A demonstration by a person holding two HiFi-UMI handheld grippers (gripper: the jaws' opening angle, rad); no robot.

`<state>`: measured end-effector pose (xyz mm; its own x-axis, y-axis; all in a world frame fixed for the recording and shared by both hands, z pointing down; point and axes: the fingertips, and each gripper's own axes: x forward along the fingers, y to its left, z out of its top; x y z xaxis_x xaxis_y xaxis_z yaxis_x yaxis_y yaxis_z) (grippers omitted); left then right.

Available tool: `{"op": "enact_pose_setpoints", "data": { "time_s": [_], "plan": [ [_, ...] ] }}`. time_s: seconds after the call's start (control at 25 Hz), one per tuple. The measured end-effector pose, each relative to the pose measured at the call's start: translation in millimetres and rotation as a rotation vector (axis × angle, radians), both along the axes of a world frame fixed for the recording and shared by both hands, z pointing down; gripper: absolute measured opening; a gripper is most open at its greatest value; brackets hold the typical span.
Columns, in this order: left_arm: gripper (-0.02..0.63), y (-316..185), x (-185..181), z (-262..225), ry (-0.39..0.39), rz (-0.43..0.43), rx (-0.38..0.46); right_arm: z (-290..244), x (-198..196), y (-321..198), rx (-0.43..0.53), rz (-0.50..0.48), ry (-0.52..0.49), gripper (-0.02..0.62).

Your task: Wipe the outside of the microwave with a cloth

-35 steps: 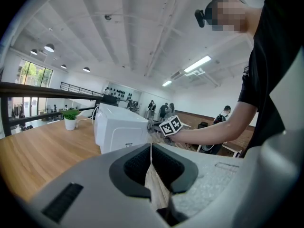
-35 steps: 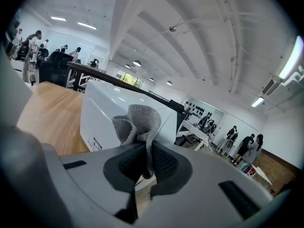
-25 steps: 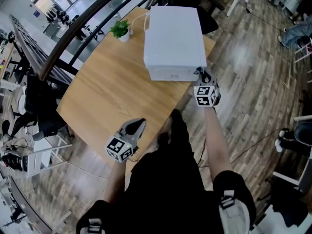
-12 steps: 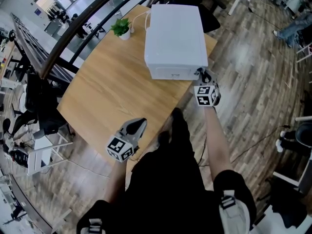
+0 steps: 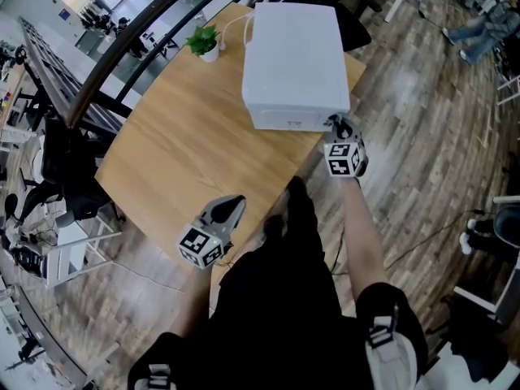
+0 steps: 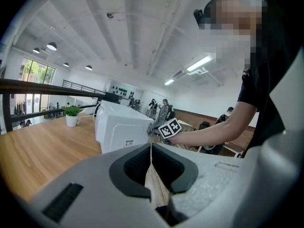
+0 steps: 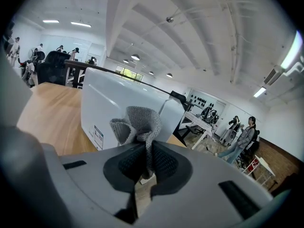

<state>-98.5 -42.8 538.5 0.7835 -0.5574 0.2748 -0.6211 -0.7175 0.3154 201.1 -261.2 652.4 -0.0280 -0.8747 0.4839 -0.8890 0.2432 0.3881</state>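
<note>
A white microwave [image 5: 294, 51] stands at the far right of the wooden table [image 5: 187, 145]; it also shows in the left gripper view [image 6: 118, 129] and the right gripper view [image 7: 123, 110]. My right gripper [image 5: 335, 126] is at the microwave's near right corner, shut on a grey knitted cloth [image 7: 137, 127] that bunches up between its jaws. My left gripper [image 5: 230, 208] hovers at the table's near edge, away from the microwave, shut with nothing in it.
A small potted plant [image 5: 204, 43] sits at the table's far left beside a white cable. A dark railing [image 5: 122, 55] runs along the left. Wooden floor lies to the right of the table. People stand far off in the room [image 7: 240, 137].
Both grippers hold almost the same places. The head view has shifted slightly, so the microwave and table sit a little to the right in the frame.
</note>
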Motion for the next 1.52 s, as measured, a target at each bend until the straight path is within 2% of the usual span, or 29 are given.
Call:
{"op": "enact_pose_setpoints", "data": {
  "time_s": [0.32, 0.64, 0.88, 1.16, 1.52],
  "plan": [
    [0.009, -1.9, -2.5, -2.1, 0.0, -0.011, 0.001, 4.6, -25.2, -3.2, -0.026, -0.029, -0.025, 0.012],
    [0.009, 4.0, -22.9, -3.3, 0.001, -0.058, -0.001, 8.3, -57.1, -5.2, -0.031, -0.063, -0.032, 0.012],
    [0.009, 8.5, -32.3, -5.9, -0.002, -0.08, 0.018, 1.5, -111.5, -11.2, -0.019, -0.199, 0.009, 0.012],
    [0.009, 15.5, -49.1, -6.4, -0.006, -0.129, 0.012, 7.5, -166.2, -16.5, -0.028, -0.291, -0.001, 0.012],
    [0.009, 22.0, -72.6, -5.0, -0.011, -0.207, 0.006, 12.6, -212.4, -22.5, -0.043, -0.384, -0.006, 0.012]
  ]
}}
